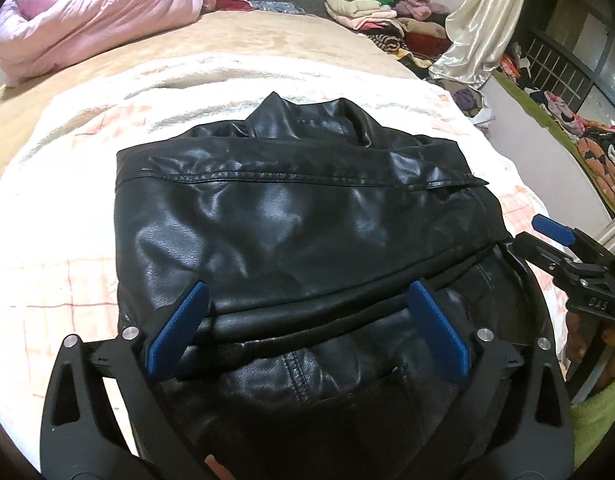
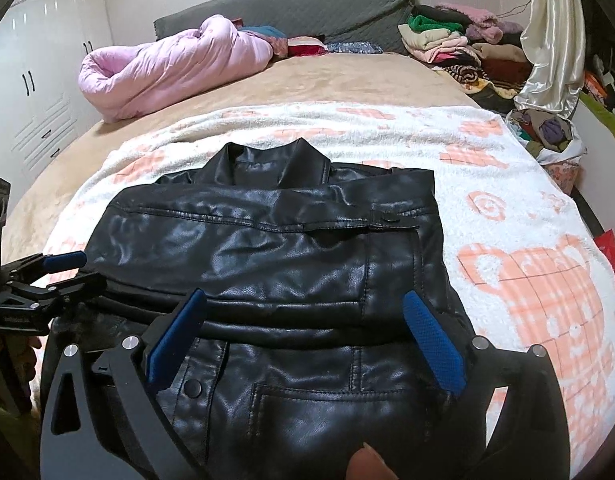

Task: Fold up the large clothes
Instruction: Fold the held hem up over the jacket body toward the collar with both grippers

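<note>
A black leather jacket (image 1: 299, 216) (image 2: 267, 240) lies folded on a white and pink blanket (image 1: 67, 240) (image 2: 507, 200) on the bed, collar at the far end and the hem doubled over its middle. My left gripper (image 1: 307, 292) stands open above the jacket's near left part, blue pads wide apart with nothing pressed between them. It shows at the left edge of the right wrist view (image 2: 73, 270). My right gripper (image 2: 305, 296) hangs open over the near right part, and appears at the jacket's right edge in the left wrist view (image 1: 535, 236).
A rolled pink quilt (image 2: 167, 64) lies at the far left of the bed. Stacked clothes (image 2: 447, 40) sit at the far right beside a cream satin curtain (image 2: 547, 48). White wardrobe doors (image 2: 35, 80) stand to the left, a grey headboard (image 2: 307, 8) behind.
</note>
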A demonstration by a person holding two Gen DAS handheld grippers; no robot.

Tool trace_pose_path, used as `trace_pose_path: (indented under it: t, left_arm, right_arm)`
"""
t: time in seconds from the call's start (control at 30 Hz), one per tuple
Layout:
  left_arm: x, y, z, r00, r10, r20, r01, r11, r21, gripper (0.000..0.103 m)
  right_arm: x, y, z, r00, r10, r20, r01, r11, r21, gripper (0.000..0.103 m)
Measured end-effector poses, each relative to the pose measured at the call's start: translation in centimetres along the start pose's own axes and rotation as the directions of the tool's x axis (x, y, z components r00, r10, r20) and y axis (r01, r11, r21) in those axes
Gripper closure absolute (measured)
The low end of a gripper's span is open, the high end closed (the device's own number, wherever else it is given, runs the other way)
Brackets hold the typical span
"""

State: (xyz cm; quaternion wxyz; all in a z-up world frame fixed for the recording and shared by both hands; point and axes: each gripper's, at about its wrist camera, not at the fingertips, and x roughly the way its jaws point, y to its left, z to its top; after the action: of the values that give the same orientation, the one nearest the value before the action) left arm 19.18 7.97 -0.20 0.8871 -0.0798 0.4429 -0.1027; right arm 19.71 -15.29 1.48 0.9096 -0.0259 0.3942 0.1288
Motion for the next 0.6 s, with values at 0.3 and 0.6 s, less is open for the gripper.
trace_pose_path:
  t: [0.3,0.6]
  left_arm:
    - [-2.0,0.0,0.1,1.000,-0.008,0.026,0.009,1.000,-0.030,0.010]
    - [-5.1,-1.7,-0.2,0.996,-0.014,0.088,0.016,0.999,-0.028,0.010]
  right_arm:
    - [-1.5,0.4,0.3,1.000,0.008,0.024,-0.008,1.000,-0.001,0.005]
    - [-3.8,1.0,0.2,0.998,0.013,0.054,-0.012,1.000,-0.020,0.004]
